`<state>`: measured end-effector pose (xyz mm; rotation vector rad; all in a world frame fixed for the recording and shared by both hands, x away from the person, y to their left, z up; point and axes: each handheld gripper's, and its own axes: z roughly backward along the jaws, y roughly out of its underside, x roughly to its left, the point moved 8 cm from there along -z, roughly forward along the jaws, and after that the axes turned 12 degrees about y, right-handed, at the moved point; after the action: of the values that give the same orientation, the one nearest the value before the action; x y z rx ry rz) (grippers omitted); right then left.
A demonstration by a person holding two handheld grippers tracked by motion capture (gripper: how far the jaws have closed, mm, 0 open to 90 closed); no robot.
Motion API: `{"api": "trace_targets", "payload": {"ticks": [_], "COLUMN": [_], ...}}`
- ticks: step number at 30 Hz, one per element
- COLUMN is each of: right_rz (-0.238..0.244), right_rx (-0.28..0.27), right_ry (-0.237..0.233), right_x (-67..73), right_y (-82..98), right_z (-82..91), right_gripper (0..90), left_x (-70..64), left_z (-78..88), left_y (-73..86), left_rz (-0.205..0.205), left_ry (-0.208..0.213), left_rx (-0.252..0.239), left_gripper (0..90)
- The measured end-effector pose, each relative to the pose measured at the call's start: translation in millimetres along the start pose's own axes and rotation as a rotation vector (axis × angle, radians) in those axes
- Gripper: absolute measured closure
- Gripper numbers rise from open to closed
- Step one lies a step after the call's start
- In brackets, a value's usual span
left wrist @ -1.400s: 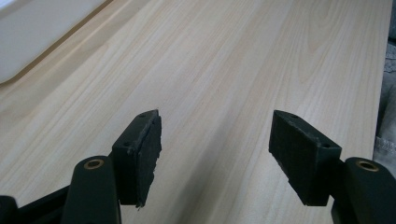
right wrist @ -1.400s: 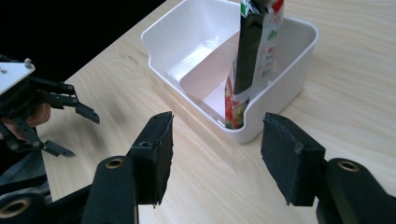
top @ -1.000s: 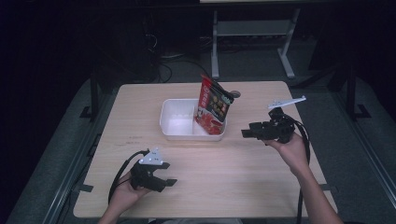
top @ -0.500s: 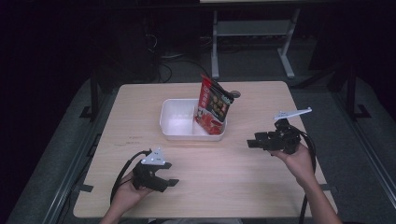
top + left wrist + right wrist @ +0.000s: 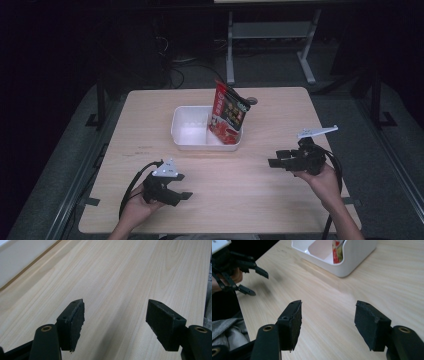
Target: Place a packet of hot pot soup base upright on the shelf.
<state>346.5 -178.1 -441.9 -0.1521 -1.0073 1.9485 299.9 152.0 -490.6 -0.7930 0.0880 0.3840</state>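
The red snack packet (image 5: 229,114) stood tilted in the right compartment of the white two-compartment container (image 5: 189,131), its top leaning out over the far rim; in the right gripper view a strip of the packet (image 5: 337,251) showed inside the container (image 5: 352,255); the container sat near the middle of the light wooden tabletop (image 5: 250,195), toward its far side; the right gripper (image 5: 274,162) hovered near the tabletop's right edge, well apart from the container, pointing left, its jaws wide apart with nothing between them, having just been opening a little further; the left gripper (image 5: 184,186) rested at the near left of the tabletop, its jaws likewise spread and empty over bare wood (image 5: 120,277); the right gripper view caught that left gripper (image 5: 252,281) farther off.
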Motion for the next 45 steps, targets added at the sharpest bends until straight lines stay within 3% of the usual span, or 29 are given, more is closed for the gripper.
{"api": "trace_targets", "payload": {"ticks": [22, 45], "right_rz": [-0.056, -0.027], "right_rx": [0.006, 0.011], "right_ry": [-0.008, -0.012], "right_x": [-10.2, 2.8], "right_y": [52.6, 93.8], "right_z": [6.7, 12.8], "right_gripper": [34.2, 31.6], "left_x": [-1.9, -4.4], "left_z": [-4.2, -7.4], "left_y": [1.5, 3.7], "left_rz": [-0.005, -0.011], "left_ry": [-0.003, -0.004], "left_rx": [0.018, 0.034], "left_gripper": [29.3, 28.7]}}
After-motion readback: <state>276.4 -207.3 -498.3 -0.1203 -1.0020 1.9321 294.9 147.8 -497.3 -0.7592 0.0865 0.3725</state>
